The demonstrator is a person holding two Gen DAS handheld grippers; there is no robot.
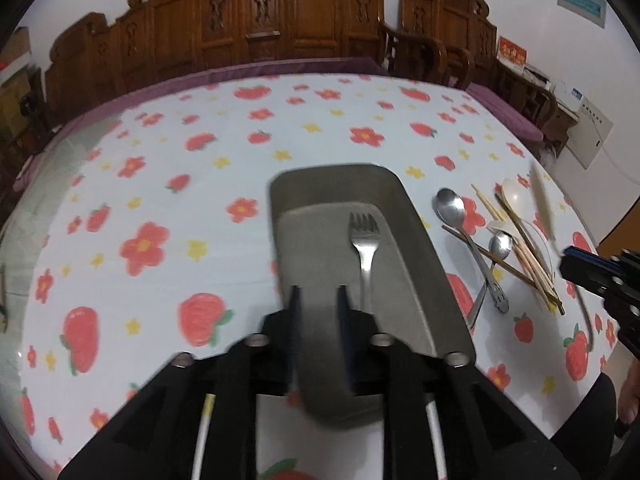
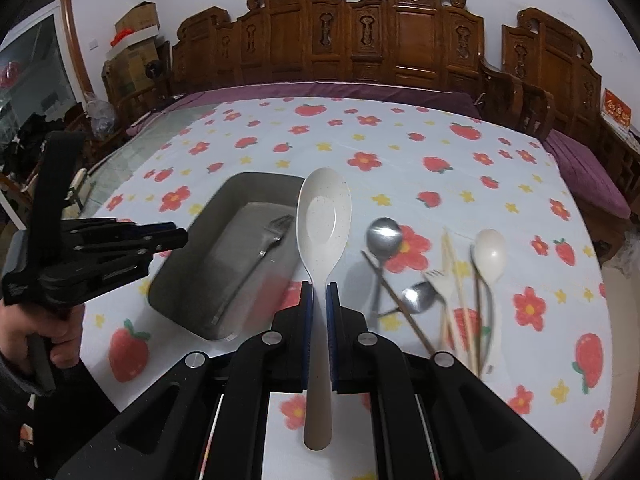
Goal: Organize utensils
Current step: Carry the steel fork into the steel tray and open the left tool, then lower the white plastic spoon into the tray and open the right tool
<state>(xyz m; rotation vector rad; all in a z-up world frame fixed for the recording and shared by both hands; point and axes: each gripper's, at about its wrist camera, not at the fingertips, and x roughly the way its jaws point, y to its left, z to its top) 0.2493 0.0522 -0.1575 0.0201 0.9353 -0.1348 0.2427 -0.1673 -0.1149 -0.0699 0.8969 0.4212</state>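
Observation:
A grey rectangular tray (image 1: 420, 248) lies on the flowered tablecloth with one metal fork (image 1: 365, 240) inside it. My left gripper (image 1: 319, 290) hovers over the tray's near end, open, with nothing between its fingers. My right gripper (image 2: 319, 286) is shut on the handle of a large off-white serving spoon (image 2: 324, 216), whose bowl points forward just right of the tray (image 2: 176, 288). The fork (image 2: 264, 244) also shows there. To the right lie loose utensils: a metal spoon (image 2: 383, 236), a smaller spoon (image 2: 418, 298), chopsticks (image 2: 456, 280) and a white spoon (image 2: 490, 252).
A hand (image 2: 60, 332) holds the left gripper (image 2: 180, 238) at the tray's left side. A carved wooden bench (image 2: 400, 40) with a purple cushion (image 2: 340, 90) runs behind the table. The cloth's right edge (image 1: 592, 240) is close to the utensil pile (image 1: 500, 244).

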